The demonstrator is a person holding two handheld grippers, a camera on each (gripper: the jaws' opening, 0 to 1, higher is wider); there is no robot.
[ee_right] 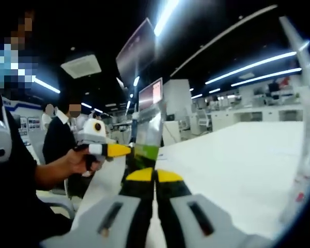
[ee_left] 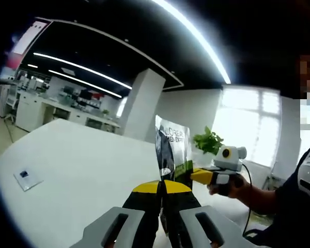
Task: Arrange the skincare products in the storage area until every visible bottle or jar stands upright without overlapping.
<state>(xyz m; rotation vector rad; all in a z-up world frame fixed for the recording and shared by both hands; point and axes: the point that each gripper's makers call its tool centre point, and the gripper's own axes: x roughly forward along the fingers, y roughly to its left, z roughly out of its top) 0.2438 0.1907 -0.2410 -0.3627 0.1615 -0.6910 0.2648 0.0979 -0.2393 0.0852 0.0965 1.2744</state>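
Note:
A flat dark-and-green L'Oreal Men Expert package (ee_left: 173, 150) is held upright in the air above the white table (ee_left: 77, 165). My left gripper (ee_left: 163, 187) is shut on its lower edge, yellow tips pressed together. My right gripper (ee_left: 195, 175), held by a hand (ee_left: 232, 187), comes in from the right and meets the package's lower right corner. In the right gripper view the package (ee_right: 147, 129) shows nearly edge-on, rising from between the closed tips of my right gripper (ee_right: 155, 175). The left gripper (ee_right: 125, 150) pinches it from the left.
A small flat card (ee_left: 27, 179) lies on the table at the left. A potted plant (ee_left: 206, 140) stands behind the package. A clear plastic wall (ee_right: 306, 129) stands at the right over the table (ee_right: 237, 160). People stand at the left (ee_right: 59, 139).

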